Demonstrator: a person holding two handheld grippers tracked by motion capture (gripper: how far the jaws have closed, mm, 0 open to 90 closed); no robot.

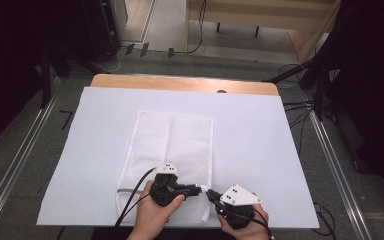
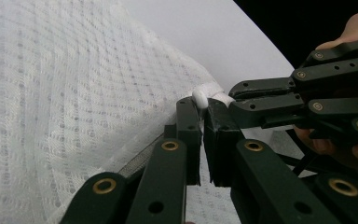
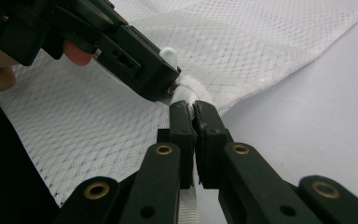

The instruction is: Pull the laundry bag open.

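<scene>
Lying across most of the table (image 1: 130, 81): a white sheet (image 1: 260, 150), with a strip of bare wood showing along the far edge. Resting flat in the middle of the sheet, long side running away from the person: a white mesh bag (image 1: 180, 145), its near end reaching the sheet's near edge. Running along the bag's near-left edge toward the near-right corner: a zip line, seen in the left gripper view as a dark band (image 2: 142, 161) under the mesh (image 2: 74, 93).

Meeting at the bag's near-right corner: both grippers, nose to nose. Coming in from the left, lying over the bag's near end: the left gripper (image 1: 198, 189), jaws pressed together on a small white zip pull (image 2: 199, 98), the pull poking up between the tips; same pull (image 3: 169, 54) showing in the right gripper view atop the other tool's nose. Coming in from the right, just off the bag: the right gripper (image 1: 211, 193), jaws clamped tight on the bunched white corner (image 3: 186, 95) right beside the pull, a white strap (image 3: 189, 207) hanging down between the jaw arms. Wrapping each tool from below: a hand (image 1: 152, 215), the other hand (image 1: 247, 227) at the sheet's near edge.
</scene>
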